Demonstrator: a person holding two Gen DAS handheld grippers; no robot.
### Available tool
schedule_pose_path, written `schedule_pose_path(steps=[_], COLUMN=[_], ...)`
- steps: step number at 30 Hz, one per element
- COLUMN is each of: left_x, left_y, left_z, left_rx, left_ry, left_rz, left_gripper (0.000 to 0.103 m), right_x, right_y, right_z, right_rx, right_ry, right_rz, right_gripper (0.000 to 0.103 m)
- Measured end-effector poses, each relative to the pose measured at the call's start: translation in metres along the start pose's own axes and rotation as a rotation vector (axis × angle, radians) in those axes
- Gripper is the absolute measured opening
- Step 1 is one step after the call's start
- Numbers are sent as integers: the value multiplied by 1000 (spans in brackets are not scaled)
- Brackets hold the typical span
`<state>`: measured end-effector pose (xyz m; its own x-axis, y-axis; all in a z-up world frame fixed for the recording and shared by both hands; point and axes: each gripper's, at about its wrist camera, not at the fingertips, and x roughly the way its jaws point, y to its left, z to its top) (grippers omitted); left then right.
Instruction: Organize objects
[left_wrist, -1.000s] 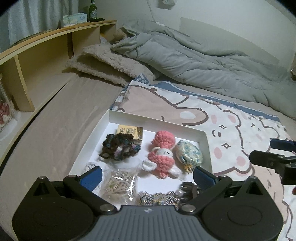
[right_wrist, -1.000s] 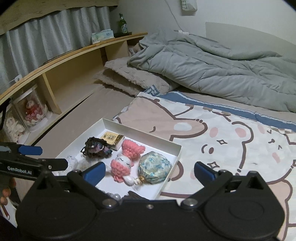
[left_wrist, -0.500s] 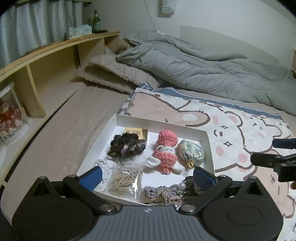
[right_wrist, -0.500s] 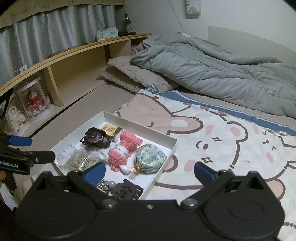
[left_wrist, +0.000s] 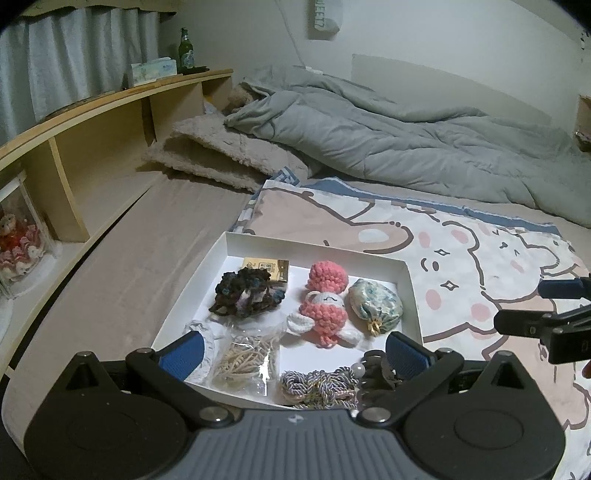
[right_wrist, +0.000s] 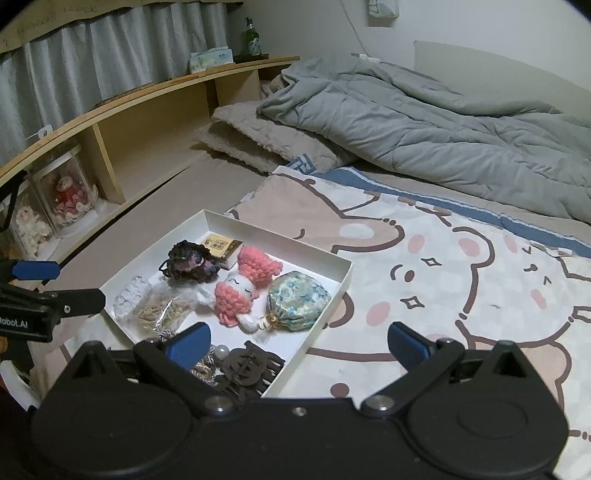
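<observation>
Both tongs, left (left_wrist: 291, 349) and right (right_wrist: 297, 341), hang released over the near end of the white box (left_wrist: 314, 248) on the bed; we should lower onto one item squarely.

Both tools — left (left_wrist: 293, 349), right (right_wrist: 297, 341) — wide open, empty, level, side by side.

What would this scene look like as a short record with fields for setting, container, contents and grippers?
setting: bed with a cartoon bear blanket
container: white tray on the bed
contents: pink crochet doll, floral pouch, dark scrunchie, gold box, rubber band bag
left gripper: open, empty
right gripper: open, empty
</observation>
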<state>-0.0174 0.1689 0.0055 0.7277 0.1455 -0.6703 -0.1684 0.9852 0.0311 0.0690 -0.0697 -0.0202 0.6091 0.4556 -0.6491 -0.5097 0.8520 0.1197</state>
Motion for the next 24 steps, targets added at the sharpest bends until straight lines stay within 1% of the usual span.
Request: schedule_pose_path(steps=[24], left_x=[2], left_y=[-2], left_z=[-2], left_rx=[16], left_ry=[20], left_rz=[-7], left_gripper=[103], right_x=[0], right_y=[-2], right_z=[0], right_rx=[1], right_ry=[24], right_rz=[2], right_gripper=[103])
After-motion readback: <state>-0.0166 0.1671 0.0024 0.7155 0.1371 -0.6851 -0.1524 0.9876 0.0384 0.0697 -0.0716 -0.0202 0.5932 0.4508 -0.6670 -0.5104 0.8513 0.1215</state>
